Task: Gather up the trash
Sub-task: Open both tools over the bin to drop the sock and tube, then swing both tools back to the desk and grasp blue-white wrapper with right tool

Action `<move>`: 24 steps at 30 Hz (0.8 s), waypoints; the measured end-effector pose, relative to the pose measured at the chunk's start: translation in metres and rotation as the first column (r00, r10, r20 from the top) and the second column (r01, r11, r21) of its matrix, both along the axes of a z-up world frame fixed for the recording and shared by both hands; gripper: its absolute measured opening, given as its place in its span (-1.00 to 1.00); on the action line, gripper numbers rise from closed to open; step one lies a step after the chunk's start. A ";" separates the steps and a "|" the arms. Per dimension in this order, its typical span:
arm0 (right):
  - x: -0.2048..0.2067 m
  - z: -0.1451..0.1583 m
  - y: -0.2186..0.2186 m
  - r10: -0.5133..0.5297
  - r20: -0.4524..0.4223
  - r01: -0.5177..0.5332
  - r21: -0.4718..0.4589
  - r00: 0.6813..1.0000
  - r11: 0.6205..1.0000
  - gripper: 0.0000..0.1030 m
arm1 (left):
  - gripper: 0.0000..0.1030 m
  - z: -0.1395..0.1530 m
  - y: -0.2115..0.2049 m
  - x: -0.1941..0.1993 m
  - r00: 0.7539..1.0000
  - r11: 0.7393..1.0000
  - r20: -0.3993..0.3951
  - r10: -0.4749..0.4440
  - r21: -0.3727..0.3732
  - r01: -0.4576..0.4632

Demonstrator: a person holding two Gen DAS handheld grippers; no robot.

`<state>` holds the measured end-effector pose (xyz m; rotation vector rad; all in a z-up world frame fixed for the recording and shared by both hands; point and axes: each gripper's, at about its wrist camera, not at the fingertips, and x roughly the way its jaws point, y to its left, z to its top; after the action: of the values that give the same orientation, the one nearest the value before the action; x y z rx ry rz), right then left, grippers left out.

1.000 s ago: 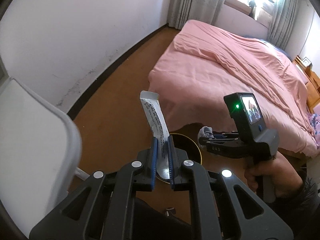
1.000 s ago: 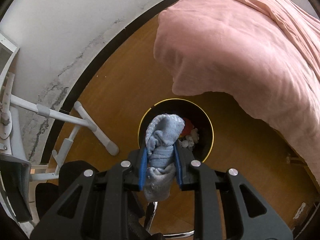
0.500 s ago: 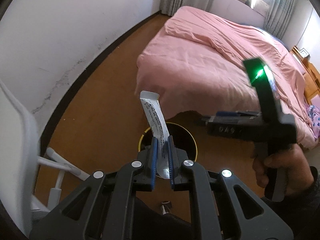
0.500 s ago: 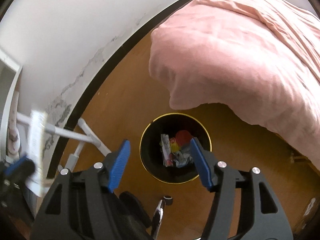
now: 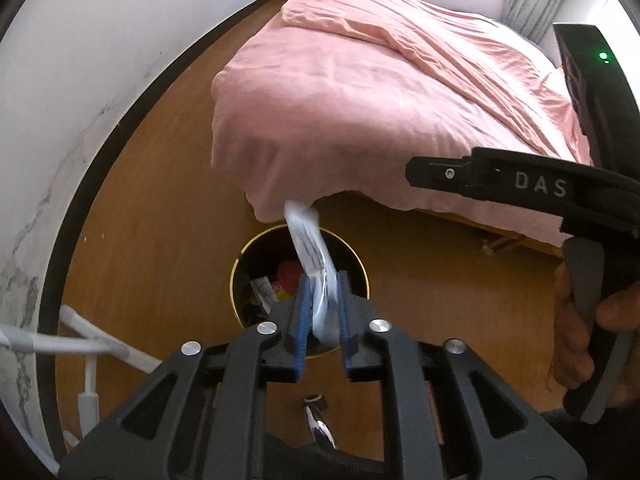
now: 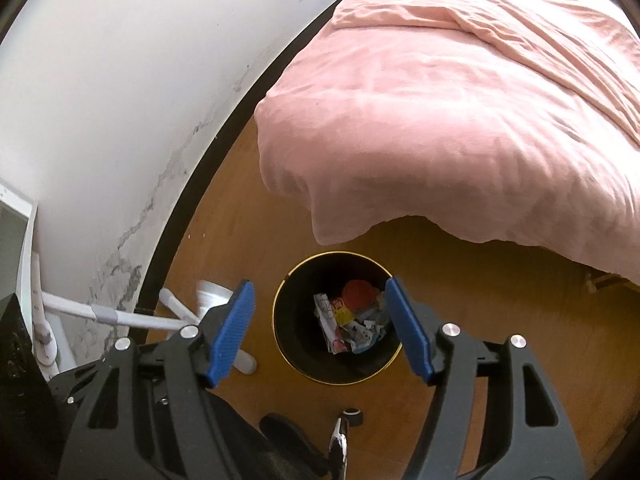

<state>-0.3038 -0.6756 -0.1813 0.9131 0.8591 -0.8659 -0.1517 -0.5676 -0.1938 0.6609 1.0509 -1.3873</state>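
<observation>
1. Left wrist view: a white wrapper (image 5: pixel 310 256) is held between the pads of the left gripper (image 5: pixel 322 312), low in the frame, above the black bin (image 5: pixel 240 276).
2. The right gripper (image 6: pixel 320 330) is spread wide and empty over the bin.
3. The wrapper is best released centred over the opening.
4. "DAS" is read on the right gripper; the wrapper print is too blurred.

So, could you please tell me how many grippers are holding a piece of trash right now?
1. The left gripper holds a white wrapper above the bin. The right gripper is open and empty over the bin.
</observation>
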 end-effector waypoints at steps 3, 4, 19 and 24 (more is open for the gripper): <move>-0.002 0.000 -0.001 -0.009 0.001 0.009 -0.002 1.000 1.000 0.30 | 0.22 0.004 -0.003 -0.001 0.999 1.000 0.032 0.015 -0.021 -0.014; -0.003 0.001 -0.001 -0.012 0.004 0.012 -0.001 1.000 1.000 0.30 | 0.23 0.007 -0.001 -0.001 0.999 1.000 0.038 0.015 -0.024 -0.014; 0.037 0.034 0.041 0.146 -0.015 -0.147 -0.148 0.989 0.978 0.31 | 0.74 0.116 0.116 0.047 0.973 0.959 0.094 0.211 -0.213 -0.187; 0.097 0.083 0.090 0.308 0.037 -0.290 -0.245 0.951 0.925 0.31 | 0.76 0.164 0.210 0.102 0.907 0.888 0.138 0.397 -0.307 -0.342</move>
<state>-0.2072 -0.5853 -0.0985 0.5818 0.7864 -0.6467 -0.0494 -0.3581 -0.0299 0.3563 0.7568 -1.0792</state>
